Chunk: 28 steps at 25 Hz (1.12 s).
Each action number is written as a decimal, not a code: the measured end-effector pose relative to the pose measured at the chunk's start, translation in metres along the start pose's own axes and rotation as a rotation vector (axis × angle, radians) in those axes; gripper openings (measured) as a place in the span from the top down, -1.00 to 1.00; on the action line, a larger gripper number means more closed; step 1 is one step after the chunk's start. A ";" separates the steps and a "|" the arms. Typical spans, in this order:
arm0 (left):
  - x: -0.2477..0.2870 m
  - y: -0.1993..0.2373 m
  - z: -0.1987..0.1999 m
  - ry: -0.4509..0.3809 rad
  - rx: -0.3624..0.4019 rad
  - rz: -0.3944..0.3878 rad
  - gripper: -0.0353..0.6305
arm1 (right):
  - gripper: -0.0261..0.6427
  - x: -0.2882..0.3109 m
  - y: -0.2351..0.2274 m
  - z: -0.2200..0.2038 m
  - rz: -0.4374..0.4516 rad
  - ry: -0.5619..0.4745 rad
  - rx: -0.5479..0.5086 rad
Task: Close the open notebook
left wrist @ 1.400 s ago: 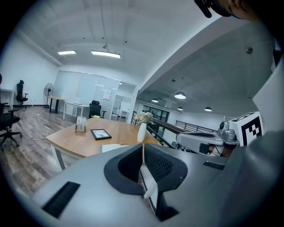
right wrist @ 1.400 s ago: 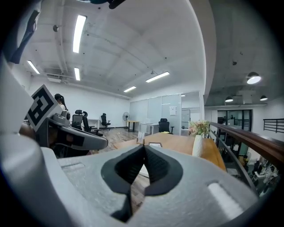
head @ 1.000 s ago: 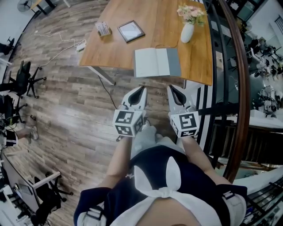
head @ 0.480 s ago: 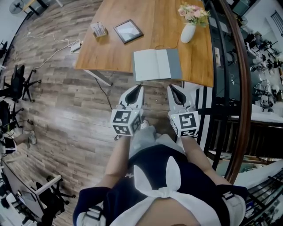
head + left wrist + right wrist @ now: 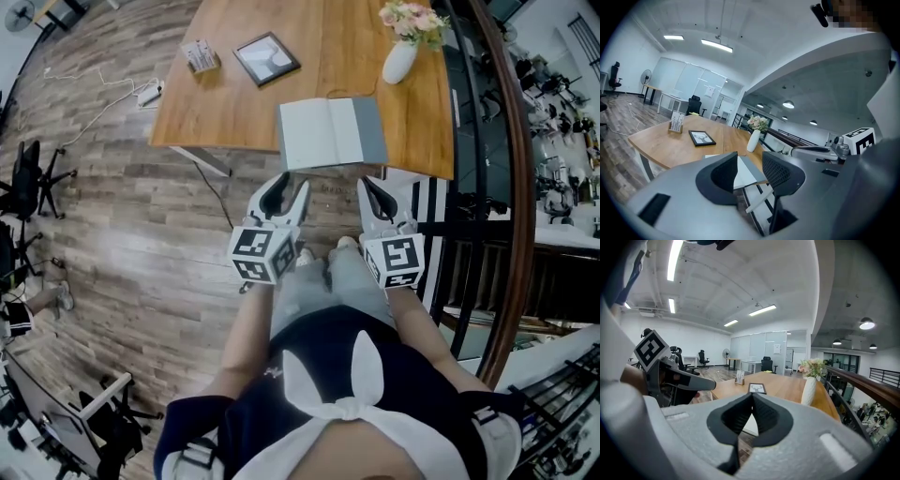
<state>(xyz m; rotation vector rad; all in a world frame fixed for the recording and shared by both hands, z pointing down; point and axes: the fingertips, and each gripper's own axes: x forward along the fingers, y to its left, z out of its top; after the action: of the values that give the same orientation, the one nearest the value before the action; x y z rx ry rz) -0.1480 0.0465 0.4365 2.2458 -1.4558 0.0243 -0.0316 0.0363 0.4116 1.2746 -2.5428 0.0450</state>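
An open notebook [image 5: 333, 133] with white pages and a grey cover lies flat at the near edge of the wooden table [image 5: 234, 112]. Both grippers hover short of that edge, over the floor. My left gripper [image 5: 286, 190] points at the notebook's left half; its jaws are opening with nothing between them, and in the left gripper view [image 5: 750, 165] the notebook [image 5: 744, 172] shows beyond the gap. My right gripper [image 5: 368, 187] points at the notebook's right half. Its tips touch in the right gripper view [image 5: 751, 403], empty.
Farther back on the table are a white vase of flowers [image 5: 400, 58], a dark picture frame [image 5: 267, 58] and a small card holder [image 5: 199, 56]. A dark railing [image 5: 478, 141] runs along the right. Cables [image 5: 148, 94] and office chairs [image 5: 37, 169] sit on the floor at left.
Both grippers have come closer to the table's near edge and the notebook. The left gripper's jaws, shut before, now stand apart. The right jaws stay closed.
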 end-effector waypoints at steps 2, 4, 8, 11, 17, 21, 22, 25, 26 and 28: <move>0.004 0.004 -0.001 0.002 -0.018 0.000 0.36 | 0.93 0.005 -0.002 -0.001 0.008 0.008 -0.005; 0.010 0.008 -0.003 0.004 -0.045 0.009 0.28 | 0.93 0.011 -0.006 -0.002 0.021 0.016 -0.010; 0.022 0.025 -0.006 0.018 -0.083 0.039 0.18 | 0.93 0.028 -0.010 0.001 0.053 0.020 -0.017; 0.032 0.039 -0.011 0.027 -0.105 0.072 0.15 | 0.93 0.041 -0.014 -0.003 0.088 0.028 -0.028; 0.047 0.062 -0.021 0.062 -0.128 0.143 0.10 | 0.93 0.056 -0.021 -0.014 0.151 0.053 -0.047; 0.053 0.068 -0.027 0.071 -0.146 0.159 0.10 | 0.93 0.062 -0.027 -0.015 0.171 0.057 -0.053; 0.055 0.068 -0.028 0.073 -0.149 0.160 0.10 | 0.93 0.064 -0.028 -0.016 0.174 0.056 -0.054; 0.059 0.072 -0.037 0.081 -0.167 0.162 0.09 | 0.93 0.068 -0.029 -0.016 0.187 0.056 -0.058; 0.061 0.073 -0.040 0.087 -0.175 0.164 0.08 | 0.93 0.069 -0.030 -0.016 0.193 0.056 -0.059; 0.065 0.076 -0.043 0.094 -0.190 0.178 0.07 | 0.93 0.071 -0.031 -0.017 0.202 0.058 -0.061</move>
<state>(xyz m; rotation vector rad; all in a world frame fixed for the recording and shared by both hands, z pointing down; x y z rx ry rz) -0.1753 -0.0180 0.5191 1.9351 -1.5346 0.0455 -0.0435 -0.0351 0.4439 0.9758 -2.5925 0.0456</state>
